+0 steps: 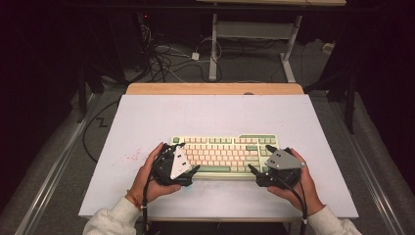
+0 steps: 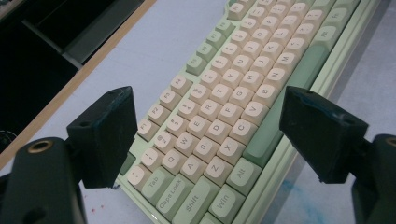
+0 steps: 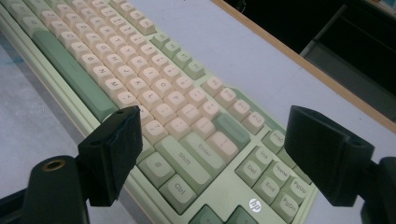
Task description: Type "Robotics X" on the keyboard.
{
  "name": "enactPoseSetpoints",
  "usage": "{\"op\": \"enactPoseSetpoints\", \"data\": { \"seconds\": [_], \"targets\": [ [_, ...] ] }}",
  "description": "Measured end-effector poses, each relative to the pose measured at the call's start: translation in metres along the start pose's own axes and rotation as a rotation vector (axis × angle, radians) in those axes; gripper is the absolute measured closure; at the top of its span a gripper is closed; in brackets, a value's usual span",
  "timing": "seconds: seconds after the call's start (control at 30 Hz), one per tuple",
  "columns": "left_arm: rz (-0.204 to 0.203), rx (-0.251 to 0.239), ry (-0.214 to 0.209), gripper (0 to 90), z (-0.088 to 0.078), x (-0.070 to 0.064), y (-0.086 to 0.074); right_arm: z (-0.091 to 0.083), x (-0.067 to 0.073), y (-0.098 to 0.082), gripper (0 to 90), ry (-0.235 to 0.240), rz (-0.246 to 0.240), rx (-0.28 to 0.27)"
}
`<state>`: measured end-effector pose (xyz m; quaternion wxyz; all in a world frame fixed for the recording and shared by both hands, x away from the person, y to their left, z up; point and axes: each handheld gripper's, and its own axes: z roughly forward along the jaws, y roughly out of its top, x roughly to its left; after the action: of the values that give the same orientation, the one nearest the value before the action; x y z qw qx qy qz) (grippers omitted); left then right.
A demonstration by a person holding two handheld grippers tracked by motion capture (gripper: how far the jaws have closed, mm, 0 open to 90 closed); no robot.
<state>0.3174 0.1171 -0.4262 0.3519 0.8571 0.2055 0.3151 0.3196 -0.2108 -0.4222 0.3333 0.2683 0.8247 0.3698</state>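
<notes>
On the pale worktop (image 1: 147,122), the left hand-held gripper (image 1: 190,156) sits at the left end of the green-and-cream keyboard (image 1: 225,152), jaws spread wide over the Tab and Caps Lock corner, grasping nothing. The keyboard lies near the worktop's front edge; both its ends are hidden under the tools. The right hand-held gripper (image 1: 261,156) is likewise released, straddling the right end.
</notes>
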Motion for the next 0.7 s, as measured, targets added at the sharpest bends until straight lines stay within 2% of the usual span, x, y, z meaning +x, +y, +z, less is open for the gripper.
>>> {"op": "enactPoseSetpoints", "data": {
  "seconds": [0.23, 0.7],
  "targets": [
    [-0.005, 0.003, 0.014, 16.4, -0.004, 0.002, -0.003, -0.003, 0.001, -0.001, 19.4, -0.005, -0.012, 0.002],
    [0.023, 0.013, 0.027, 16.4, -0.011, 0.002, -0.010, -0.010, -0.001, -0.004, 19.3, -0.021, -0.022, 0.004]
  ]
}}
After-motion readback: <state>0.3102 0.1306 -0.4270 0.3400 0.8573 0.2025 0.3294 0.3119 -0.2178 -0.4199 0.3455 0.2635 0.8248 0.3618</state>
